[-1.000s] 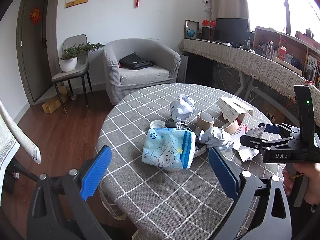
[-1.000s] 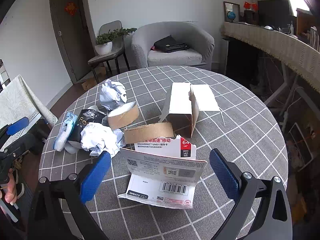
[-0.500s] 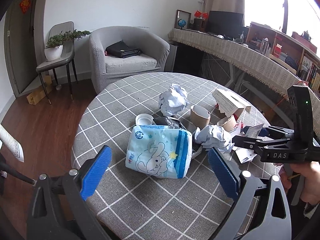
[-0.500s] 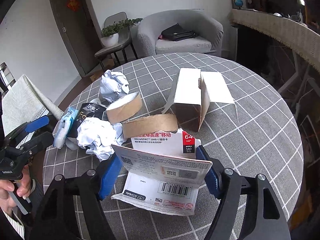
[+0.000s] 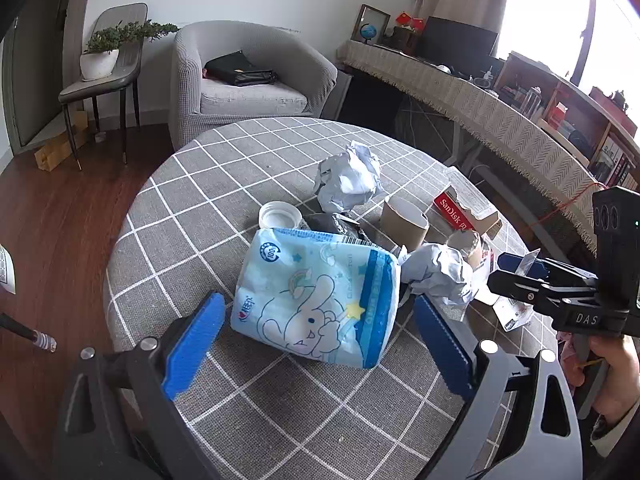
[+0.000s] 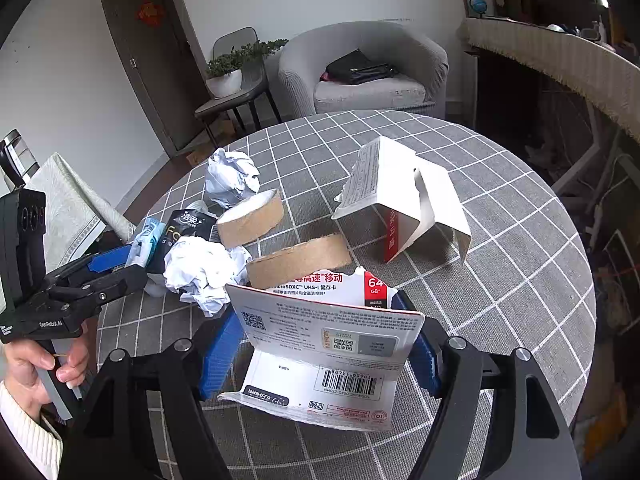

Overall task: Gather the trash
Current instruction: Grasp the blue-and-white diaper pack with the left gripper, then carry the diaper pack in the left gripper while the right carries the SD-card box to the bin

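Up close in the left wrist view, the left gripper (image 5: 316, 338) is spread wide on either side of the blue tissue pack (image 5: 316, 296) on the checked table (image 5: 224, 168), touching nothing. Over in the right wrist view, the right gripper (image 6: 320, 354) pinches the torn card package (image 6: 326, 344).

Right hand-held gripper (image 6: 320, 354) has closed on card packaging (image 6: 326, 354).

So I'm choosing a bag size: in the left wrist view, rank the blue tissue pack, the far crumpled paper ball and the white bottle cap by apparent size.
1. blue tissue pack, though nearest the camera
2. crumpled paper ball
3. white bottle cap
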